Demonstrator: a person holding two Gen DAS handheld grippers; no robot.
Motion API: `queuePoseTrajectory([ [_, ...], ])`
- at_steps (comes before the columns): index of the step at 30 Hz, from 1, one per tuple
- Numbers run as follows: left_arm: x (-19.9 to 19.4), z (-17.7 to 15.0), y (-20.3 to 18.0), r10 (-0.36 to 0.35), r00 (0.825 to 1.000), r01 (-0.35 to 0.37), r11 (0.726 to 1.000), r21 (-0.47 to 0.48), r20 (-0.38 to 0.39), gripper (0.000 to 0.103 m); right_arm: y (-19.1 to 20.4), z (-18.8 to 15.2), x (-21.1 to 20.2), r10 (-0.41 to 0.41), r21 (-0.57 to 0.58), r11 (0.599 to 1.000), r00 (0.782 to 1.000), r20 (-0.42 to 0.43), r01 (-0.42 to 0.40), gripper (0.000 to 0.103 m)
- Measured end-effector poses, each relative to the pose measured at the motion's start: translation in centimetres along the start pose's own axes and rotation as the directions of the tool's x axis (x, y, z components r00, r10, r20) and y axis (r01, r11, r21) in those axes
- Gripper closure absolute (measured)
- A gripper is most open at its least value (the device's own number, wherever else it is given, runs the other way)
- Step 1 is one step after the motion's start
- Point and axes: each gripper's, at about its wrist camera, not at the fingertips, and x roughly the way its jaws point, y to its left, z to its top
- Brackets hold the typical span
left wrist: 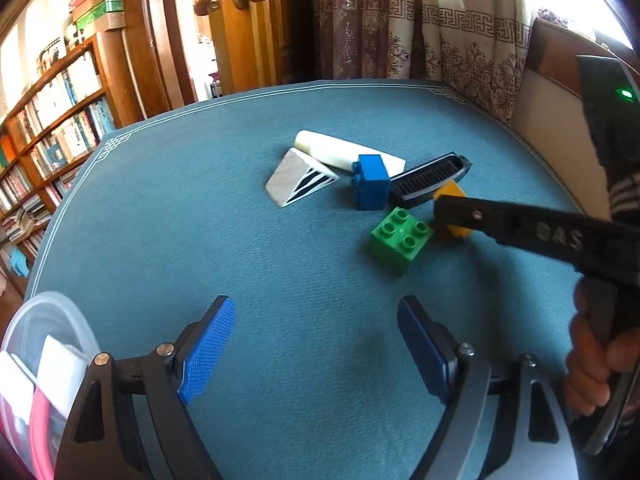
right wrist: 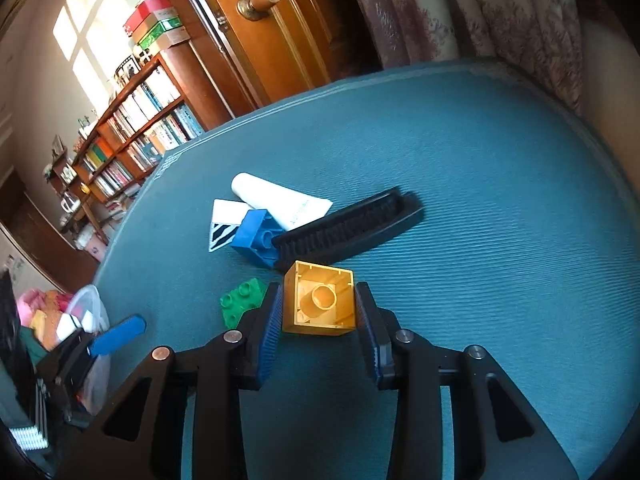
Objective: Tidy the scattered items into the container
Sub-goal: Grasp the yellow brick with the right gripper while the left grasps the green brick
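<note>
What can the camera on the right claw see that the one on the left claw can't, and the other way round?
Only the right wrist view shows the yellow block lying hollow side up between the right claw pads, and the black brush unobstructed.

Only the left wrist view shows the open left claw head-on, over bare tablecloth, and the hand gripping the right tool.

Both show the white tube, blue block, green block, striped card, clear container and blue tablecloth.

Home study, packed wooden bookshelf [left wrist: 52, 120], panelled door [left wrist: 248, 20], patterned curtains [left wrist: 420, 24]
</note>
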Motion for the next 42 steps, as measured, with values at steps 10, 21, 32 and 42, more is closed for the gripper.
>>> queuePoseTrajectory([
  [10, 1.8, 1.6, -2.0, -0.053, 0.999, 0.053, 0.998, 0.025, 0.001, 0.017, -1.0, -2.6, -3.6, -0.095, -0.062, 0.993, 0.994, 0.061, 0.098, 0.064],
  [21, 4.0, 3.1, -2.9, -0.067, 0.998, 0.067, 0.998, 0.019, -0.007, 0.023, -2.6, -3.3, -4.0, -0.088, 0.006, 0.996, 0.994, 0.072, 0.088, 0.064],
  [32, 4.0, 3.2, -3.2, -0.063, 0.998, 0.063, 0.998, 0.013, 0.01, 0.068, -2.5, -3.6, -3.9, -0.067, 0.014, 0.998, 0.995, 0.068, 0.067, 0.064],
  [42, 1.7, 1.7, -0.9, -0.048, 0.999, 0.05, 0.996, -0.077, 0.024, 0.068, -2.1, -3.9, -4.2, -0.061, 0.01, 0.998, 0.995, 0.078, 0.06, 0.064],
])
